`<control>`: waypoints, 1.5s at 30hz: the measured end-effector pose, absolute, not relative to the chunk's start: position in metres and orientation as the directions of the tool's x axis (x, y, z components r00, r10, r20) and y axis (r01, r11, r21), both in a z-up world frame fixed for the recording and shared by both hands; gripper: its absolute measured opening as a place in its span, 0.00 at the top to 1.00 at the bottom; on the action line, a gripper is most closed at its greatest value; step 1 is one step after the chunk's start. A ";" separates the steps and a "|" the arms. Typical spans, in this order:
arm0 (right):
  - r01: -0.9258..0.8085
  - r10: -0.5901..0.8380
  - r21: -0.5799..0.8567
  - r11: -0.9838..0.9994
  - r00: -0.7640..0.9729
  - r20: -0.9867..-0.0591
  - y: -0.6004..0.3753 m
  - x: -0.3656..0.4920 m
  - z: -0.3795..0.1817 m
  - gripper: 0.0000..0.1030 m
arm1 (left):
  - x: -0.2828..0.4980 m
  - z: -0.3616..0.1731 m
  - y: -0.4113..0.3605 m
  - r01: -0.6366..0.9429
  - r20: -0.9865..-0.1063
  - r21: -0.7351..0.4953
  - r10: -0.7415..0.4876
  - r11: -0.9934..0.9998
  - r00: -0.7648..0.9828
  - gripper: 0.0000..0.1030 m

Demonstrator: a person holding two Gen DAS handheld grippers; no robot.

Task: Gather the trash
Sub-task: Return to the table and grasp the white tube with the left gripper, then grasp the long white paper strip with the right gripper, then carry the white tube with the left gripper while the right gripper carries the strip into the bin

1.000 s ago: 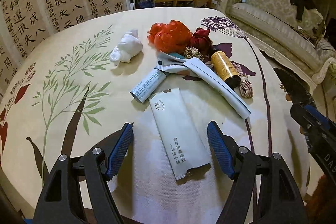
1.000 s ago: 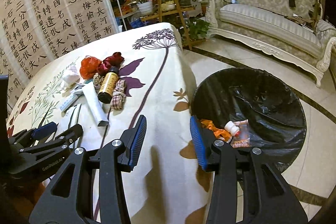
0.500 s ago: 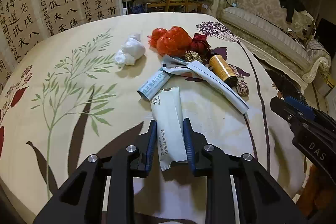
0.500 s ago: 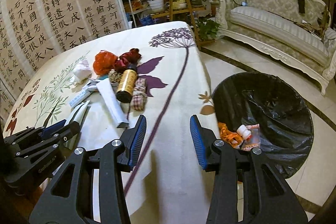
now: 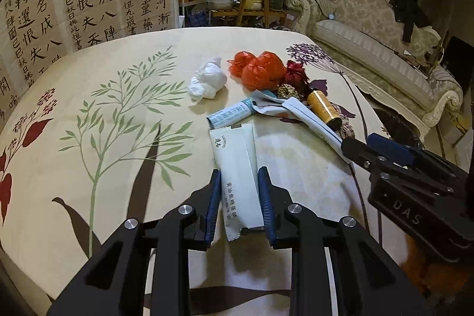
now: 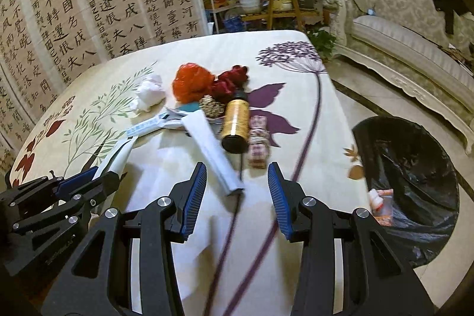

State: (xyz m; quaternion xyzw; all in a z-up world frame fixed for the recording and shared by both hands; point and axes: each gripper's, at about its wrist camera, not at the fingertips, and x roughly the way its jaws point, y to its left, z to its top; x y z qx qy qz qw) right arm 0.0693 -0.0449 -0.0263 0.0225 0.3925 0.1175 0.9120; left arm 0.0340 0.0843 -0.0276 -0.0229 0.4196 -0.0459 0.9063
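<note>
Warm, dim indoor light falls from above onto the cream floral tablecloth (image 5: 124,156), leaving soft shadows under the crumpled white tissue (image 5: 207,80). Fisheye bending curves the tabletop's edges and darkens all 4 corners. The left wrist view is sharp; the right wrist view smears with motion blur along the purple printed stem (image 6: 308,138).

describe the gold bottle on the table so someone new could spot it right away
On the floral tablecloth, find the trash pile near the purple flower print. The gold bottle lies on its side between a long white wrapper and a checked bundle: the only shiny gold cylinder, black-capped.
</note>
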 end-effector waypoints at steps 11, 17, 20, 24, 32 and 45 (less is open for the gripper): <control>-0.237 0.234 0.105 0.966 0.625 -0.745 -0.021 0.082 -0.036 0.70 | 0.041 -0.032 0.110 0.001 -0.756 -0.059 -0.045 0.998 0.653 0.74; -0.247 0.228 0.091 0.965 0.612 -0.757 -0.017 0.083 -0.039 0.86 | 0.045 -0.032 0.118 -0.010 -0.755 -0.067 -0.045 0.998 0.654 0.74; -0.251 0.233 0.092 0.964 0.617 -0.751 -0.017 0.081 -0.037 0.89 | 0.045 -0.031 0.118 -0.008 -0.753 -0.075 -0.051 0.997 0.656 0.74; -0.252 0.245 0.105 0.962 0.625 -0.741 -0.019 0.076 -0.033 0.90 | 0.043 -0.027 0.115 0.000 -0.742 -0.079 -0.058 0.997 0.668 0.74; -0.204 0.235 0.128 0.971 0.679 -0.695 -0.046 0.061 -0.013 0.90 | 0.041 -0.014 0.090 0.050 -0.710 -0.090 -0.099 0.995 0.697 0.74; 0.030 0.056 0.116 0.993 0.738 -0.672 -0.140 0.044 -0.008 0.90 | 0.045 0.000 0.008 0.212 -0.661 -0.096 -0.222 0.972 0.717 0.74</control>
